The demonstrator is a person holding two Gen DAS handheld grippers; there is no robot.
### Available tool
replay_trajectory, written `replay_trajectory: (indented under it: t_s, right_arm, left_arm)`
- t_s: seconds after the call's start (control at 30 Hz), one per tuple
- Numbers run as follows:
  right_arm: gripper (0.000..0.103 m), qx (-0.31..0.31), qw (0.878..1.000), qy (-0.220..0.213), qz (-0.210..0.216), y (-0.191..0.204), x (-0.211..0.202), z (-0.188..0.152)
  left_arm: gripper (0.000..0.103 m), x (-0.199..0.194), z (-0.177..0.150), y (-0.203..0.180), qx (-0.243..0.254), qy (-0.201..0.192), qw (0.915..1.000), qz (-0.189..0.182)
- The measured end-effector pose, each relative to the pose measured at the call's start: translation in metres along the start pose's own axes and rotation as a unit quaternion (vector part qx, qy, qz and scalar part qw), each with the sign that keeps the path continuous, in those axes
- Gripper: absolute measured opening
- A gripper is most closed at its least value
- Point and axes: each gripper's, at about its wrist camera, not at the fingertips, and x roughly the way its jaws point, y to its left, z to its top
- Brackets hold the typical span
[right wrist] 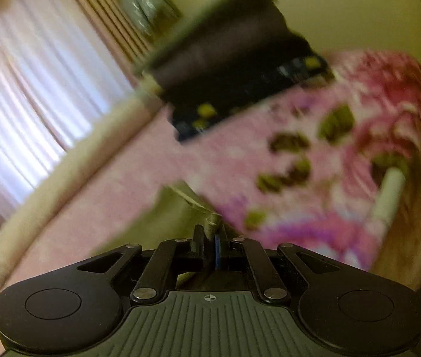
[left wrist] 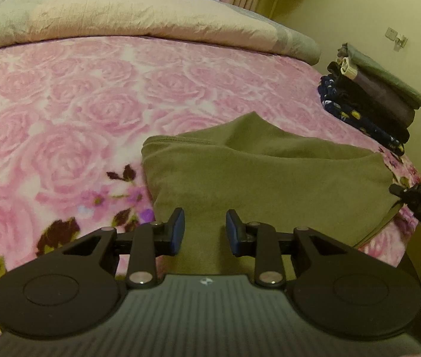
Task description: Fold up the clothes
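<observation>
An olive-green garment (left wrist: 270,175) lies partly folded on the pink rose blanket (left wrist: 76,113). My left gripper (left wrist: 205,232) hovers open over its near edge, with nothing between its blue-padded fingers (left wrist: 177,232). In the blurred right wrist view, my right gripper (right wrist: 210,238) is shut on a corner of the olive-green garment (right wrist: 169,211), which bunches up between the pads. The right gripper (left wrist: 418,199) also shows at the right edge of the left wrist view, beside the garment's right side.
A stack of folded dark clothes (left wrist: 371,104) sits at the bed's far right corner, also blurred in the right wrist view (right wrist: 234,59). A beige duvet (left wrist: 139,15) lies along the far side. Curtains (right wrist: 32,95) hang behind.
</observation>
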Motion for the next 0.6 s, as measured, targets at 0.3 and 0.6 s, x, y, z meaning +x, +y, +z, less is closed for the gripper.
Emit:
replay_trajectory:
  t_s: [0.3, 0.6]
  right_arm:
    - [0.062, -0.175, 0.983, -0.058, -0.024, 0.06, -0.032, 0.008]
    - [0.036, -0.317, 0.947, 0.022, -0.04, 0.082, 0.059, -0.014]
  left_arm:
    - [0.012, 0.006, 0.031, -0.012, 0.046, -0.018, 0.9987, 0.01]
    - [0.012, 0.087, 0.03, -0.01, 0.087, -0.014, 0.9953, 0.04]
